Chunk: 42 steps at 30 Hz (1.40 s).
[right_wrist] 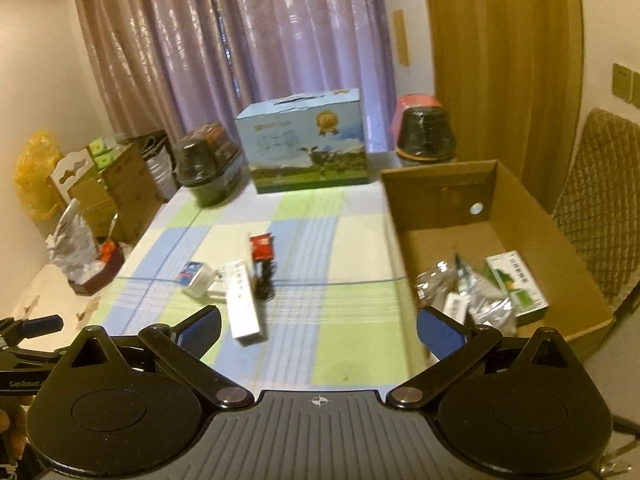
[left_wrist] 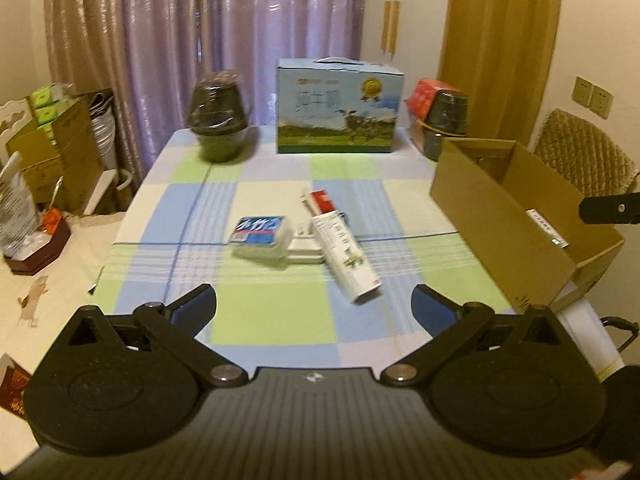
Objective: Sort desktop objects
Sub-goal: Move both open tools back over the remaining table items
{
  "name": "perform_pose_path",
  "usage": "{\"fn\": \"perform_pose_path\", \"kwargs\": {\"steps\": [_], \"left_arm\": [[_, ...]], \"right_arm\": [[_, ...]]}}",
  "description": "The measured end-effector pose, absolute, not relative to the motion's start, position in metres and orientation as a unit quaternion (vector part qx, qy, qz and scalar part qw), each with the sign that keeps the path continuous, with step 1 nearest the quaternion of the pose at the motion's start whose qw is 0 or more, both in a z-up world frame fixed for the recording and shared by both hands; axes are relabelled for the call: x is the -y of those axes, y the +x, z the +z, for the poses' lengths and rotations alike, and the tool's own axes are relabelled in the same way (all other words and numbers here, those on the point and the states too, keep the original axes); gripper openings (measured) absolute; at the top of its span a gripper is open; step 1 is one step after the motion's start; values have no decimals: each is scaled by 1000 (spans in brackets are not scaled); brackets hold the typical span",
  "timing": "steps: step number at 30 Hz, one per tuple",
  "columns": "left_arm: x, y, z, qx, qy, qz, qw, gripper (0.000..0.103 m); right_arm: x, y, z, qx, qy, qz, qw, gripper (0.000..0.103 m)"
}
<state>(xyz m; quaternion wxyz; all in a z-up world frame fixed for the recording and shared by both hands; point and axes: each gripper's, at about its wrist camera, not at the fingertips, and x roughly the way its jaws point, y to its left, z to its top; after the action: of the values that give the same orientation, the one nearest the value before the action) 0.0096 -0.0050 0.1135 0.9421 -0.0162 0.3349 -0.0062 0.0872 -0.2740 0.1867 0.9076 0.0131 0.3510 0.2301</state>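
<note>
white carton (left_wrist: 346, 258) ahead of left gripper (left_wrist: 314, 306) — jaws wide, empty

Dim, warm indoor light; soft blur, fisheye bending at edges.

At the far end of the checked tablecloth (left_wrist: 272, 312) I see a blue carton with a handle (left_wrist: 340, 108), standing upright. A dark wrapped pot (left_wrist: 218, 116) sits to its left and another dark wrapped pot (left_wrist: 448, 120) to its right. Purple curtains (left_wrist: 240, 32) hang behind them. Off to the left I make out stacked cardboard boxes (left_wrist: 56, 152); a quilted chair back (left_wrist: 580, 152) stands on the right.
</note>
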Motion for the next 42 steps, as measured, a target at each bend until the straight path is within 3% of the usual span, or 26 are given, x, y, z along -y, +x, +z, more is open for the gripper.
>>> {"fn": "perform_pose_path", "kwargs": {"steps": [19,42], "left_arm": [[-37,15,75,-331,10,20,943,102],[-83,133,12,-385,-9,-61,921,102]], "right_arm": [[219,85,138,-379,-5,278,883,101],[139,176,54,-389,-86,329,856,101]]}}
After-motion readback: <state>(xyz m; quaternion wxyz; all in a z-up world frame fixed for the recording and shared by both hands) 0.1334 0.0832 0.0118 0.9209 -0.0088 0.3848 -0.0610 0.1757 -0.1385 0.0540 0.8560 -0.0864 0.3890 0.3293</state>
